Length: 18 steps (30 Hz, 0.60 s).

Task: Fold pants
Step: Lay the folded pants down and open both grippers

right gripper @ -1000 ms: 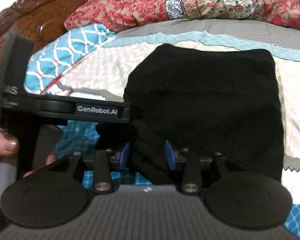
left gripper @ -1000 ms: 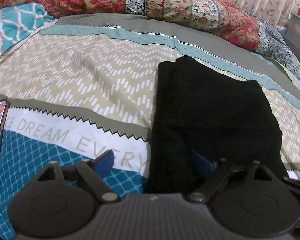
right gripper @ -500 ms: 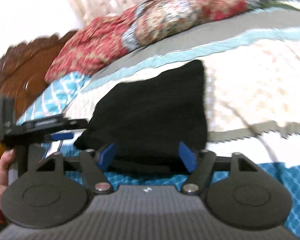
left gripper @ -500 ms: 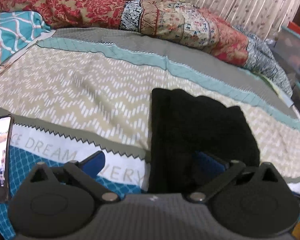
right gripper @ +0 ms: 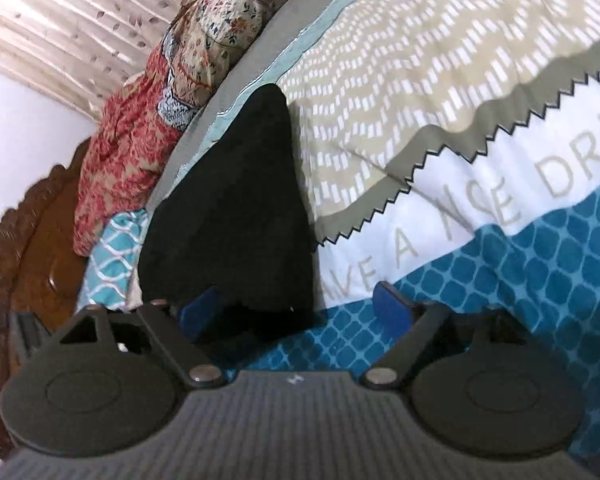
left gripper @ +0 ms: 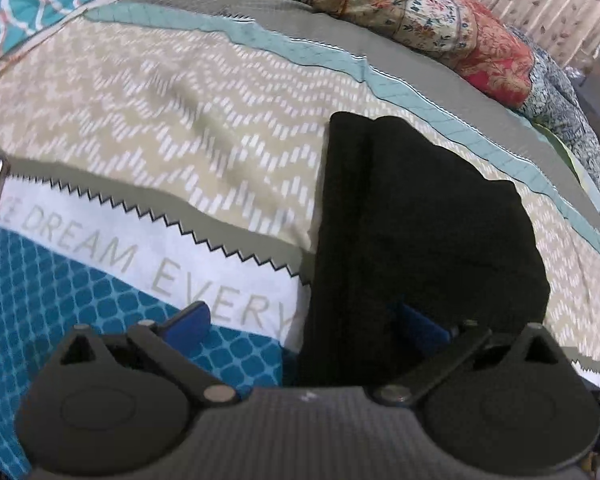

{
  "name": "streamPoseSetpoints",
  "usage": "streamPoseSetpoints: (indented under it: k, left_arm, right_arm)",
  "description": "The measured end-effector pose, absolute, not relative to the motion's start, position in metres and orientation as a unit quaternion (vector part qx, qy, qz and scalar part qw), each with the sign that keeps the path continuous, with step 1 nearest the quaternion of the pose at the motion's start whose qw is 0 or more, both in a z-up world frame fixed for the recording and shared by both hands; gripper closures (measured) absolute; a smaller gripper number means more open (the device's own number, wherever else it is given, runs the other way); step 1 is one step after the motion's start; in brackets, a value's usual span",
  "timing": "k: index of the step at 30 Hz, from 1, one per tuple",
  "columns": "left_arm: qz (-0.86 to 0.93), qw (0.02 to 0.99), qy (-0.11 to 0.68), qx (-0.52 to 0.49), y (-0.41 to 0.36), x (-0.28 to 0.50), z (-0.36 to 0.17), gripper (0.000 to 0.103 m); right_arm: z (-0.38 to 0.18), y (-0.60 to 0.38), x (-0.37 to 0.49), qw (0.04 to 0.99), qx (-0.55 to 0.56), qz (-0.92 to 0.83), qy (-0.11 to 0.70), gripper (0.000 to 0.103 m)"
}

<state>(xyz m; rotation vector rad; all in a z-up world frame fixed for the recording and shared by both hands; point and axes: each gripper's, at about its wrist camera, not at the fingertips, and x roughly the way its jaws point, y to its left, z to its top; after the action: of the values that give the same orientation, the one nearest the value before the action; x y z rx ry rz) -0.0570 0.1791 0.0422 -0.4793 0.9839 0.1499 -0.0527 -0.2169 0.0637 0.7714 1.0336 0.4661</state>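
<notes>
— Where do the pants [left gripper: 416,240] lie, and what shape are they in?

— They sit on the bed as a compact, dark, matte bundle, folded into a rough rectangle with soft rounded corners and a raised fold ridge down its left side in the left wrist view. From the right wrist view the same bundle [right gripper: 236,208] reads as a tapering wedge.

— And what is under them?

— A printed bedspread [left gripper: 180,128]: a beige band of small white dashes in chevrons, a grey zigzag-edged strip, a white band with pale grey lettering, and a teal field of rounded tiles. A quilted floral blanket [left gripper: 420,12] in red and cream is bunched along the far edge, and a carved wooden headboard [right gripper: 24,248] shows glossy brown.

— How do the tongs stand?

— The left tongs [left gripper: 304,326] are spread wide, one blue pad over the teal print and the other over the black cloth, not pressing it. The right tongs [right gripper: 296,308] are opening, with the near corner of the pants between the pads but not pinched.
</notes>
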Motion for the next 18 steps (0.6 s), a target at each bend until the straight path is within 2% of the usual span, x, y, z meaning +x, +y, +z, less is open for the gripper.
streamPoseSetpoints:
  k: [7,18]
  left_arm:
    - [0.069,0.862,0.454,-0.214,0.176,-0.064,0.036,0.0]
    - [0.073,0.873,0.434,-0.211,0.173,-0.07,0.033,0.0]
  right_arm:
    - [0.062,-0.218,-0.062,0.779,0.359,0.223,0.463,0.013]
    - [0.06,-0.216,-0.059,0.784,0.353,0.253,0.443,0.0]
